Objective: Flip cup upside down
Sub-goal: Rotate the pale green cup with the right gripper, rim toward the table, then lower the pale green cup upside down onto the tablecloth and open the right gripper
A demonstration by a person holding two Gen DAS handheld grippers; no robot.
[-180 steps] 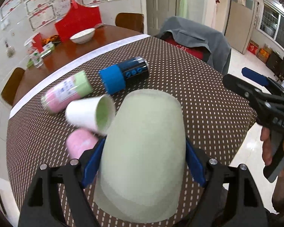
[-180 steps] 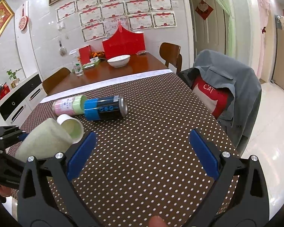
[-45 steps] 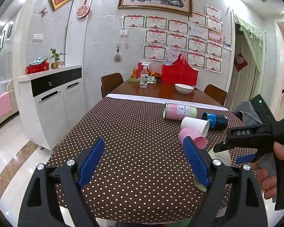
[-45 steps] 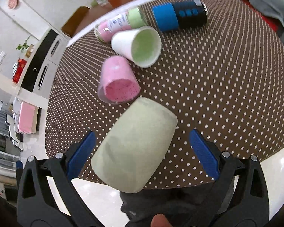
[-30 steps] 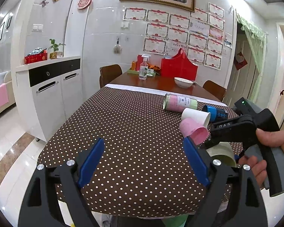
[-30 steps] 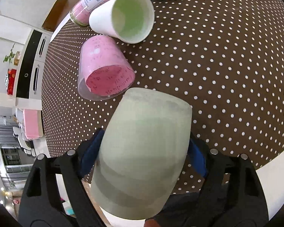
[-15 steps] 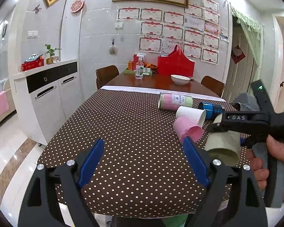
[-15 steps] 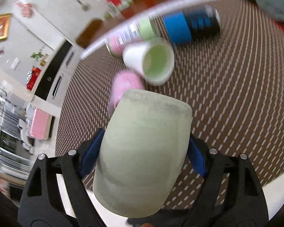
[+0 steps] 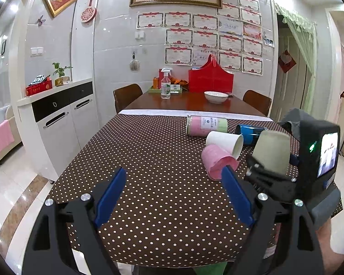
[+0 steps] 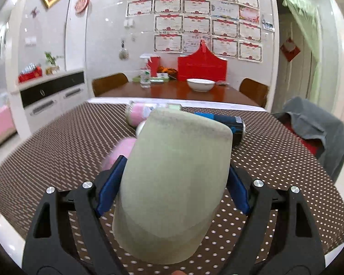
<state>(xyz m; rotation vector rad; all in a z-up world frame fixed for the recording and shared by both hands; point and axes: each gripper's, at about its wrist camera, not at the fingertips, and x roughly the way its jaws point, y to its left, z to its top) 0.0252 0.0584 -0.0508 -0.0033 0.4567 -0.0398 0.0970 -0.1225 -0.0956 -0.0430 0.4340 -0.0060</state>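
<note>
My right gripper point(image 10: 172, 181) is shut on a pale green cup point(image 10: 174, 183), with the blue pads on its two sides. It holds the cup above the near right part of the dotted table, closed base pointing away and up. In the left wrist view the same cup point(image 9: 271, 154) shows base up in the right gripper point(image 9: 273, 176). My left gripper point(image 9: 174, 197) is open and empty over the table's near edge.
A pink cup point(image 9: 217, 162), a white paper cup point(image 9: 224, 142), a pink and green canister point(image 9: 206, 126) and a blue and black bottle point(image 9: 250, 133) lie on their sides on the brown dotted tablecloth point(image 9: 149, 160). A chair with a grey jacket point(image 10: 314, 133) stands at the right.
The right gripper closed on the green cup, lifted it off the table and swung it up from pointing down at the table to level. The left gripper stayed open.
</note>
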